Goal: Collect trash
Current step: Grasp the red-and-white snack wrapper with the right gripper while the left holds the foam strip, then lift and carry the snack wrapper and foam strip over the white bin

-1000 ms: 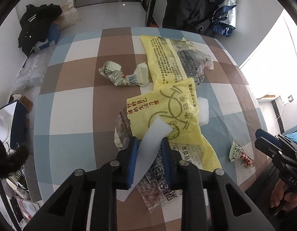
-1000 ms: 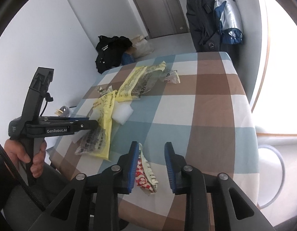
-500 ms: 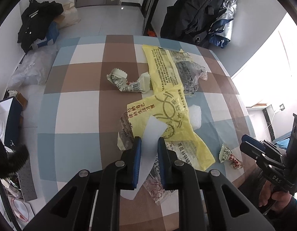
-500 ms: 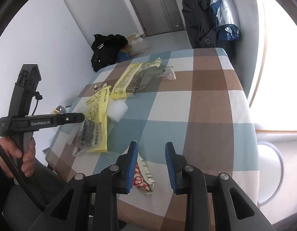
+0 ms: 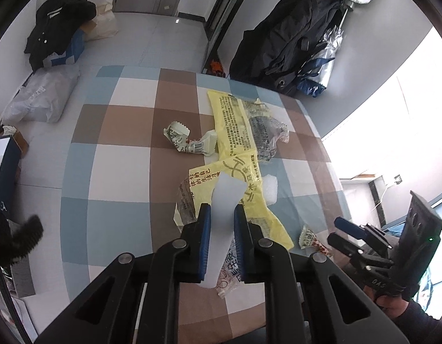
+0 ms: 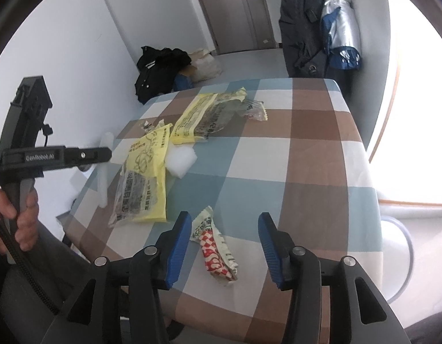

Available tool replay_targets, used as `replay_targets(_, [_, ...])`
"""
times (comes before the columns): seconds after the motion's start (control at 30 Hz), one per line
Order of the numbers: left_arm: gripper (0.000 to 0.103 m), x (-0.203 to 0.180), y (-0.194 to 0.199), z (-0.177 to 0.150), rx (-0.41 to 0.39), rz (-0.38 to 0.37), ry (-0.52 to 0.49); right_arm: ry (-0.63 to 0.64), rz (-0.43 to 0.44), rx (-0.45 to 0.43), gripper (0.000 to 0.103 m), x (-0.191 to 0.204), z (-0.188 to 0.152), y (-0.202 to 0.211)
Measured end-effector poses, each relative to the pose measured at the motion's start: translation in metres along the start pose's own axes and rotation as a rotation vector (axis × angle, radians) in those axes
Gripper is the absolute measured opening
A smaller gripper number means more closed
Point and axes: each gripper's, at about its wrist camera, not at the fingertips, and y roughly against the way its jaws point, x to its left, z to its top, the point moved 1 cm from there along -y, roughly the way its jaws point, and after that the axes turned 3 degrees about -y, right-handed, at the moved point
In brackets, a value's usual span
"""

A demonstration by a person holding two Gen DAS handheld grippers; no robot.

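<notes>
Left wrist view: your left hand-held gripper [image 5: 222, 223] is pinched on a white strip [image 5: 225, 200], which stands up between the blue pads and hangs out below them. Behind it on the checked bench [image 5: 117, 172] lies a yellow bag [image 5: 244, 177], with a foam block [image 5: 271, 190] touching its edge at 3 o'clock. A second yellow bag [image 5: 232, 126] lies at 12 o'clock from the first, touching it. A crumpled wrapper [image 5: 189, 140] sits just beside that bag, at its 9 o'clock. A red-and-white wrapper [image 5: 308, 236] lies near the bench edge at 4 o'clock from the pads. Your right hand-held gripper [image 5: 344, 233] is at the frame's 4 o'clock, just beside that wrapper.

Right wrist view: your right hand-held gripper [image 6: 224, 243] is spread, its jaws just opened wider. The red-and-white wrapper [image 6: 216, 248] lies flat on the bench [image 6: 315, 172] between the pads; neither pad touches it. At 10 o'clock lies the yellow bag [image 6: 143, 177], the foam block [image 6: 181, 160] against its far corner. The second yellow bag [image 6: 206, 117] is at 12 o'clock. Your left hand [image 6: 21, 218] holds the left hand-held gripper [image 6: 107, 154] at 9 o'clock, the white strip [image 6: 103, 169] hanging from it over the bench edge.
</notes>
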Motion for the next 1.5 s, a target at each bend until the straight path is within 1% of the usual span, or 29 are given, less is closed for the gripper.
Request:
replay_targets(0.23, [0.011,0.009,0.013,0.001,-0.040,-0.033,0.023,0.065,-0.009,0.047,0.051,0.012,0.005,-0.001])
replay_targets(0.47, [0.011,0.012,0.018,0.004,-0.062,-0.055,0.027,0.297,-0.023,0.186,0.051,0.040,0.007,-0.022])
replay_targets(0.57, [0.011,0.014,0.019,0.004,-0.062,-0.059,0.028,0.392,-0.053,0.241,0.051,0.047,0.007,-0.036])
replay_targets(0.63, [0.011,0.014,0.020,0.003,-0.064,-0.065,0.034,0.431,-0.092,0.254,0.050,0.048,0.007,-0.043])
replay_targets(0.73, [0.011,0.017,0.021,0.005,-0.069,-0.071,0.046,0.424,-0.080,0.287,0.048,0.047,0.008,-0.052])
replay_targets(0.8, [0.011,0.019,0.023,0.006,-0.075,-0.074,0.049,0.422,-0.089,0.313,0.047,0.046,0.007,-0.058])
replay_targets(0.9, [0.011,0.021,0.024,0.006,-0.079,-0.074,0.053,0.434,-0.080,0.301,0.037,0.048,0.005,-0.057])
replay_targets(0.93, [0.011,0.022,0.024,0.006,-0.078,-0.074,0.054,0.433,-0.079,0.298,0.032,0.048,0.005,-0.057])
replay_targets(0.97, [0.011,0.022,0.023,0.007,-0.077,-0.075,0.058,0.429,-0.077,0.292,0.029,0.048,0.005,-0.057])
replay_targets(1.17, [0.011,0.025,0.024,0.006,-0.080,-0.081,0.064,0.377,-0.076,0.254,0.026,0.044,0.006,-0.055])
replay_targets(1.37, [0.011,0.024,0.025,0.005,-0.080,-0.082,0.063,0.266,-0.040,0.228,0.025,0.038,0.013,-0.054])
replay_targets(1.5, [0.011,0.022,0.026,0.004,-0.078,-0.078,0.053,0.204,-0.011,0.191,0.025,0.039,0.019,-0.049])
